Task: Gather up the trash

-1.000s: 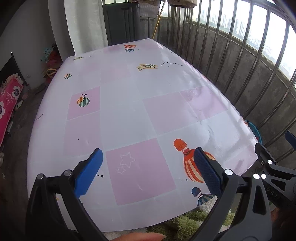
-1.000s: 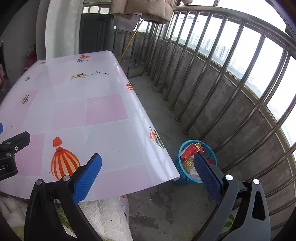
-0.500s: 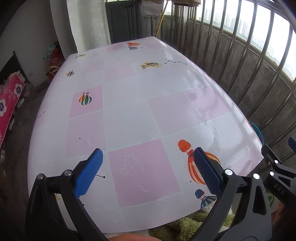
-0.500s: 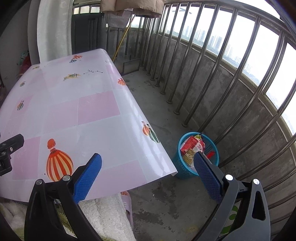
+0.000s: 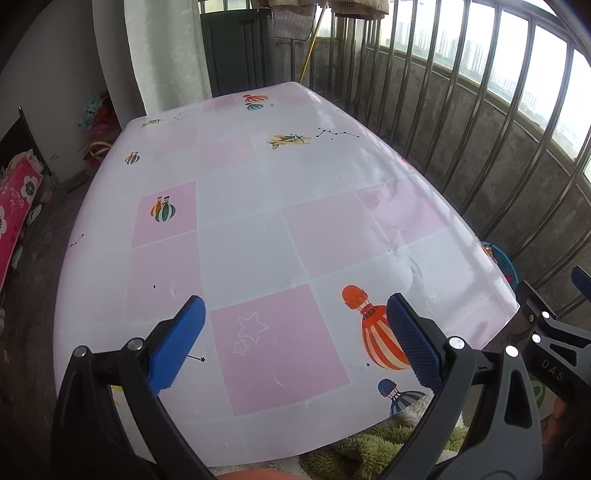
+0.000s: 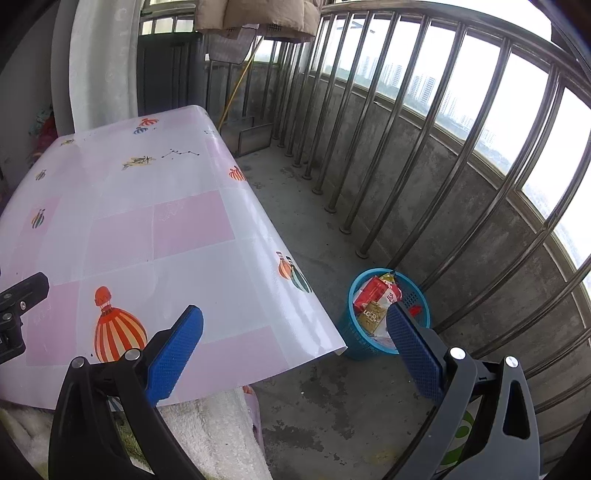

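Left hand-held gripper (image 5: 291,332): fingers spread wide, nothing between them — hangs over the desk's near edge.
Right hand-held gripper (image 6: 293,345): spread too, empty, above the desk's right corner and the floor.
Desk (image 5: 258,192): pink-and-white balloon-print cover.
Trash basket (image 6: 354,347): blue, on the concrete floor beside the desk, near the railing (image 6: 436,155).
Trash (image 6: 375,295): red and yellow wrappers inside the basket.

Location: a home balcony in a high-rise. Indicators: steel railing bars (image 6: 417,155) over a concrete parapet along the right of the frame, with tower blocks visible beyond — garments (image 6: 255,16) hung at the top centre, a table under a balloon-print cloth (image 5: 258,236), and a blue waste basket (image 6: 356,338) holding wrappers on the bare concrete floor (image 6: 351,413).
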A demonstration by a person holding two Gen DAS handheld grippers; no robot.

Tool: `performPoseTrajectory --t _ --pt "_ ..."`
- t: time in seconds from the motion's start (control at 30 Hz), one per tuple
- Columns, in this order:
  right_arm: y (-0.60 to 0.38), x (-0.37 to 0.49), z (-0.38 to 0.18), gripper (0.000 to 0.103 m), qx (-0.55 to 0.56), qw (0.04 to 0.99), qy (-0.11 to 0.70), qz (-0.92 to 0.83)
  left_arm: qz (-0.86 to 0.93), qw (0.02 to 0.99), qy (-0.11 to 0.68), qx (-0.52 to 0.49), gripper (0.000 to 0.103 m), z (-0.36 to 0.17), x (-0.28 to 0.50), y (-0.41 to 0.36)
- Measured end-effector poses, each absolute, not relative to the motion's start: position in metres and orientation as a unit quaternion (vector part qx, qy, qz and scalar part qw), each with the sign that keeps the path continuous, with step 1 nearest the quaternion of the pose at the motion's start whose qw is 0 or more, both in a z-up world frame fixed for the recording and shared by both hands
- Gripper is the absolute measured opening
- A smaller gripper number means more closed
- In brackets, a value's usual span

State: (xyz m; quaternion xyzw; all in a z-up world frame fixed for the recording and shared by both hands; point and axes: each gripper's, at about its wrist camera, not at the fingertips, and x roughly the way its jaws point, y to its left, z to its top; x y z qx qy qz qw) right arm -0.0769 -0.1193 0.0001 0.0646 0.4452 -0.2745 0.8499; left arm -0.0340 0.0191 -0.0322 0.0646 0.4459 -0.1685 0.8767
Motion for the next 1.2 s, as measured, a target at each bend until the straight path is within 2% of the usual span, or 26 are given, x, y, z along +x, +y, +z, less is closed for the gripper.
performPoseTrajectory --t 1.2 --pt "-0.131 -0.058 -0.013 0.097 0.083 0.848 0.457 -0.254 -0.148 0.859 0.485 0.07 0.094 -0.056 -0.015 0.013"
